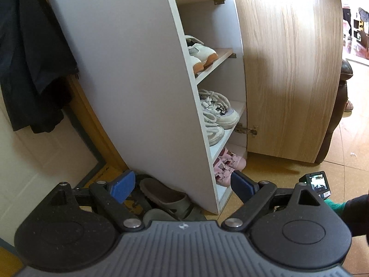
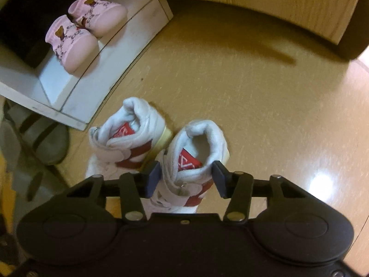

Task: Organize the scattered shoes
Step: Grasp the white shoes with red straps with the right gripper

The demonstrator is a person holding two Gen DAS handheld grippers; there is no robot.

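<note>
The right gripper (image 2: 186, 177) hangs over a pair of white high-top sneakers with red side panels, its blue-padded fingers (image 2: 154, 177) spread on either side of the collar of the nearer white-and-red sneaker (image 2: 189, 161); the jaws straddle it, and whether the pads actually touch the fabric cannot be told. The second white-and-red sneaker (image 2: 129, 143) stands just beside it on the glossy tan floor (image 2: 265, 106), close to the front corner of the white shoe cabinet (image 2: 96, 97). To the right of both sneakers the floor runs free up to the lower edge of the open wood-grain cabinet door (image 2: 276, 7). On the cabinet's bottom shelf a pair of pink patterned children's shoes (image 2: 78, 37) sits side by side near the shelf's front edge. The left gripper (image 1: 182, 185) is held wide apart with nothing between its fingers, aimed at the cabinet's white side panel (image 1: 129, 80). Grey-green slippers (image 1: 168, 198) lie on the floor against the base of that panel.
</note>
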